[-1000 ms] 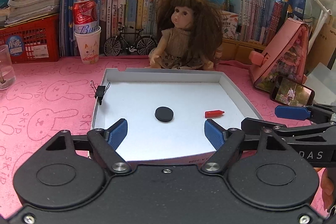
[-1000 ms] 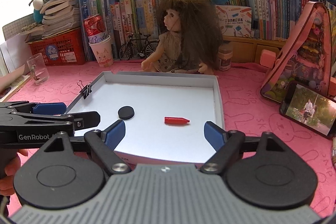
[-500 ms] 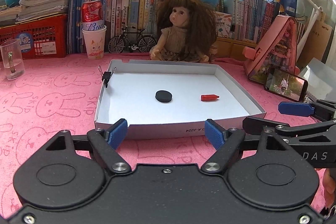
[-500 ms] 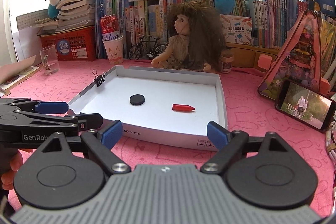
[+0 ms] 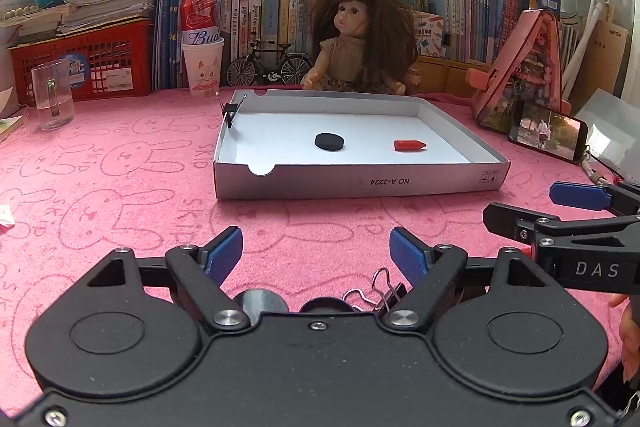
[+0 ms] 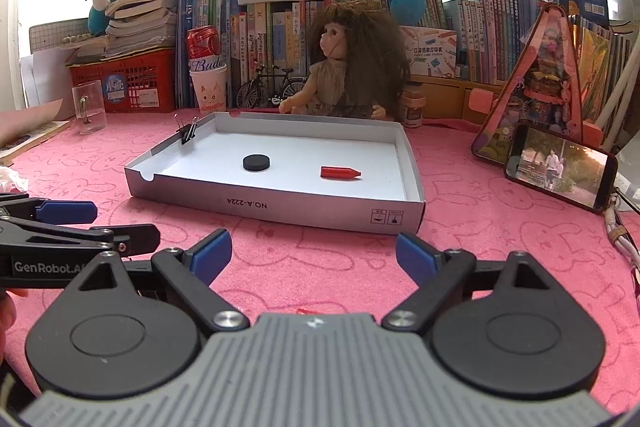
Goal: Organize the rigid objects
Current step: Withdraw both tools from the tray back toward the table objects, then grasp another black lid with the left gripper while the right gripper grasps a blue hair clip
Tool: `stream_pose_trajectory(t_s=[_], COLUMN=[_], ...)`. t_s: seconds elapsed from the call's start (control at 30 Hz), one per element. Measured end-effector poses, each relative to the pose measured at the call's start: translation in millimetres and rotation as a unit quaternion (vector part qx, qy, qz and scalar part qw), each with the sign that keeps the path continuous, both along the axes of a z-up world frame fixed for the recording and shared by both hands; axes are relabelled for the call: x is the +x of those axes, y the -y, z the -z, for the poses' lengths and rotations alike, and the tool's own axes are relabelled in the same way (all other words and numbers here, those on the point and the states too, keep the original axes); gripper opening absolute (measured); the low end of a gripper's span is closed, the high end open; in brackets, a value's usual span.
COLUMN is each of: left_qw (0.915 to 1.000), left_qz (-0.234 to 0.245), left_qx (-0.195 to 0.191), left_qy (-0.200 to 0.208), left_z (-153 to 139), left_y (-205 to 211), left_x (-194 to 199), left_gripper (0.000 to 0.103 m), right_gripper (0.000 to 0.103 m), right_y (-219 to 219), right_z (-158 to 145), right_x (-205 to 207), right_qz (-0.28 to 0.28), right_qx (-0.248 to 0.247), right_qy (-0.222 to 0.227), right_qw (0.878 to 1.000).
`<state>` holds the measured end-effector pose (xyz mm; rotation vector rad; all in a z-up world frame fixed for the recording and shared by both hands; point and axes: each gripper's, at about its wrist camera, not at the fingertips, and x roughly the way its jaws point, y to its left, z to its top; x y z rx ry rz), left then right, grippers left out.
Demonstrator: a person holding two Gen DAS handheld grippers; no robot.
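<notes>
Both claws pulled back from white cardboard tray [image 5: 352, 183] since earlier frames; tray now well ahead on pink tabletop [image 5: 120, 187]. Left claw [image 5: 316, 257] spread, empty. Right claw [image 6: 314, 255] spread, empty. Inside tray: black disc [image 5: 329, 141], red crayon [image 5: 409, 145] beside it. Binder clip [image 5: 231, 111] on tray's left wall. Loose binder clip [image 5: 378, 293] by left claw.

Bare pink mat [image 5: 320, 215] before box [image 5: 356, 183] — doll [image 5: 360, 43] and phone [image 5: 548, 131] crowd far sides.
</notes>
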<state>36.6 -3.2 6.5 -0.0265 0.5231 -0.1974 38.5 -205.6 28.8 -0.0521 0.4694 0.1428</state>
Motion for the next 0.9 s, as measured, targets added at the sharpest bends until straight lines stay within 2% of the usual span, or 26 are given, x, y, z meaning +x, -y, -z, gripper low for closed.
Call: stream_pose_trajectory(t_s=[0.13, 0.4, 0.53, 0.6, 0.7, 0.9], left_qw=[0.9997, 0.9978, 0.998, 0.9983, 0.9986, 0.9985], left_qz=[-0.004, 0.009, 0.009, 0.005, 0.0, -0.003], left_qx=[0.005, 0.002, 0.009, 0.016, 0.024, 0.037], left_qy=[0.023, 0.066, 0.063, 0.056, 0.047, 0.042], left_z=[3, 3, 7, 9, 14, 20], left_y=[-10, -28, -33, -35, -38, -40], left_x=[-16, -47, -54, -55, -57, -60], left_gripper=[0.079, 0.069, 0.06, 0.049, 0.043, 0.041], right_gripper=[0.094, 0.094, 0.094, 0.094, 0.092, 0.083], right_y=[7, 20, 27, 30, 32, 34], right_z=[12, 21, 24, 25, 27, 31], right_x=[-12, -32, -37, -40, -42, -45], right_qz=[0.016, 0.027, 0.031, 0.03, 0.028, 0.036], right_qx=[0.003, -0.003, -0.002, -0.004, -0.004, -0.004], right_qy=[0.01, 0.033, 0.034, 0.034, 0.03, 0.024], right_qw=[1.0, 0.999, 0.999, 0.999, 0.999, 0.999])
